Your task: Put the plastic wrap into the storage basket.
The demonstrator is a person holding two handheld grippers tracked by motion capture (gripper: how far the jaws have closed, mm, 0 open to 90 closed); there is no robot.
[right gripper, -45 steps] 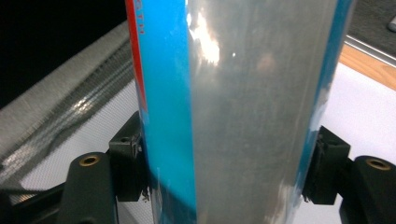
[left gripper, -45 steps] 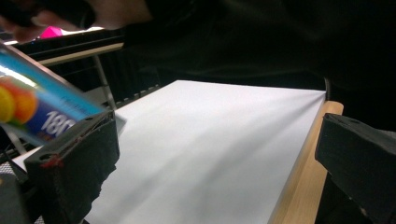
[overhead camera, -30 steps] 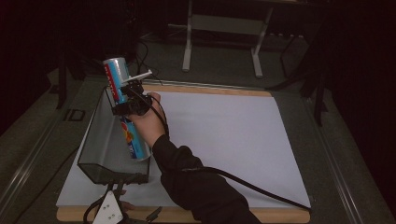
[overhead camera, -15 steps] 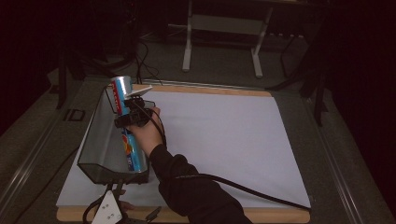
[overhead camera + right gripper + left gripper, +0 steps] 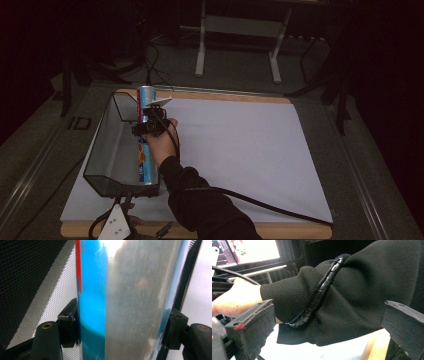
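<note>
While the right gripper (image 5: 148,126) has its jaws clamped on the can (image 5: 146,96) above the mesh basket (image 5: 107,150), the can should go down slowly beside the can already inside (image 5: 145,165), clear of the wall, before release.

The can (image 5: 125,300) is cut off top and bottom.

Glossy metal can (image 5: 130,300), dark wire-mesh basket (image 5: 107,145), matt white paper sheet (image 5: 240,150), wooden board (image 5: 280,231).
</note>
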